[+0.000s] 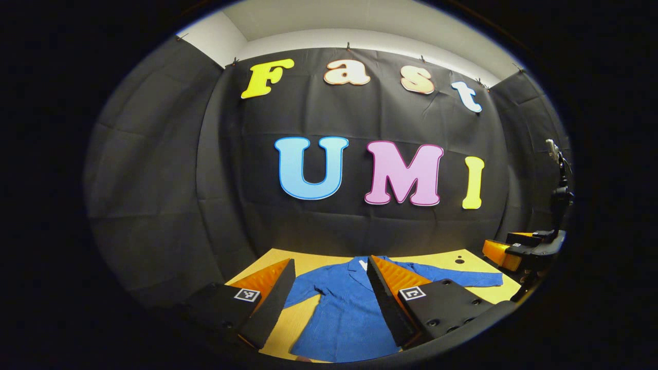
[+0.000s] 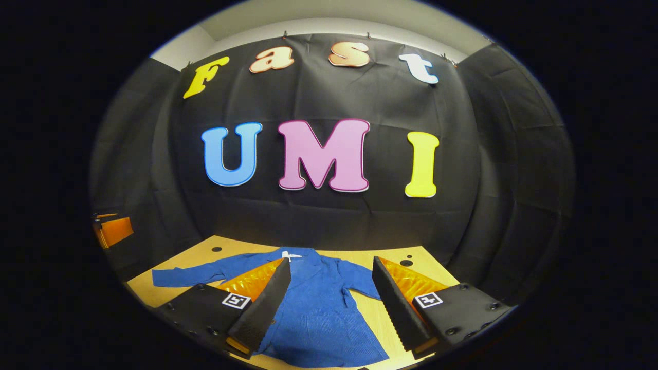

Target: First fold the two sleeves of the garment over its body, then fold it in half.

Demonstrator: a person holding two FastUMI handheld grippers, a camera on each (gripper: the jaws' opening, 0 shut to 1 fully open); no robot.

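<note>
Tabletop (image 2: 390, 254) — flat garment (image 2: 318, 308), jaws apart

I see the wooden counter (image 1: 475, 263) low in the left gripper view, with a small dark hole (image 1: 459, 261) at about four o'clock. Further right at three o'clock, a dark stand (image 1: 561, 192) rises against the black cloth wall (image 1: 169, 195).
</note>
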